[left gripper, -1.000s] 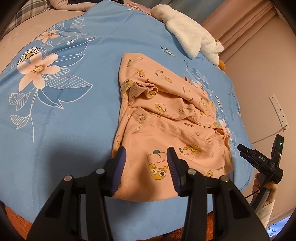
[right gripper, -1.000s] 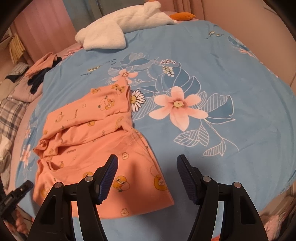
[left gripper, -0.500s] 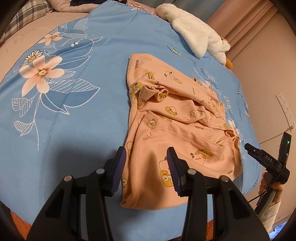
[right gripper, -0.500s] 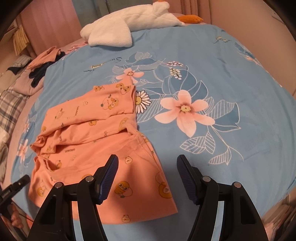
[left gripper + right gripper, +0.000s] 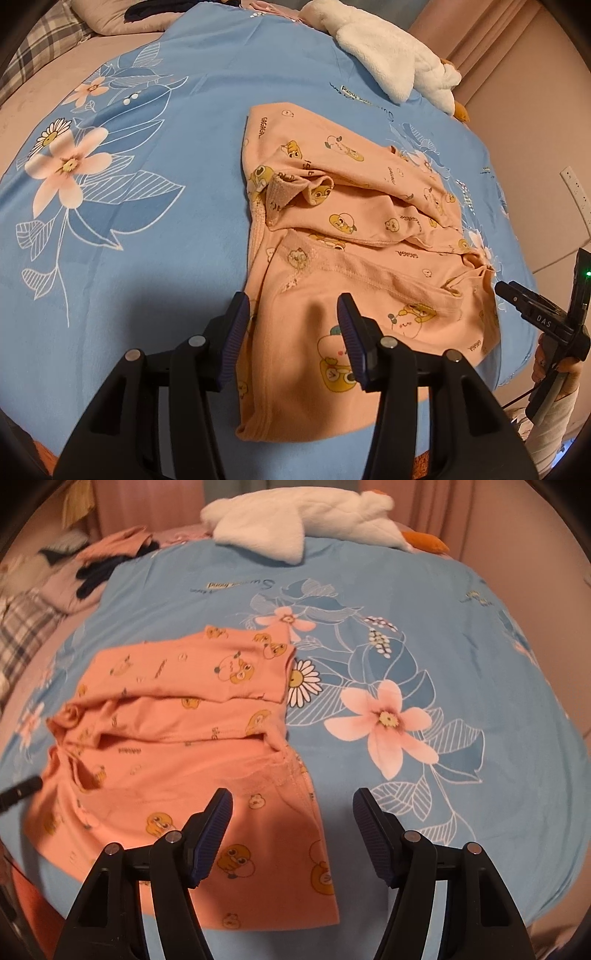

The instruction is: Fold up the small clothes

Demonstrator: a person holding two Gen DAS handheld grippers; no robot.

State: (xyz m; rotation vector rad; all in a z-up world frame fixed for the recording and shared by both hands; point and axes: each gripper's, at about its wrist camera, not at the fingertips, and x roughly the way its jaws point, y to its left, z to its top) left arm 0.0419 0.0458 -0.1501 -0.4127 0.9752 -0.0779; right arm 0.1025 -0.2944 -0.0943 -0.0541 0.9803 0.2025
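blue floral bedspread [image 5: 147,332] lies mostly bare around the peach garment [image 5: 332,258], rumpled near its front edge. left gripper [image 5: 291,332], just widening, and right gripper [image 5: 291,830] hover released. white plush [image 5: 295,520] lies far.

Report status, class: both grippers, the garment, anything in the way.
Left gripper just opening, over garment's near edge, gripping nothing. Right gripper open, empty. Peach garment rumpled, partly folded on blue blanket. White plush far off, clear.

Garment [image 5: 354,258] spread on the bed [image 5: 166,240], plush toy [image 5: 391,59] on the bed at 1 o'clock beyond it, pillows [image 5: 44,48] at 10 o'clock
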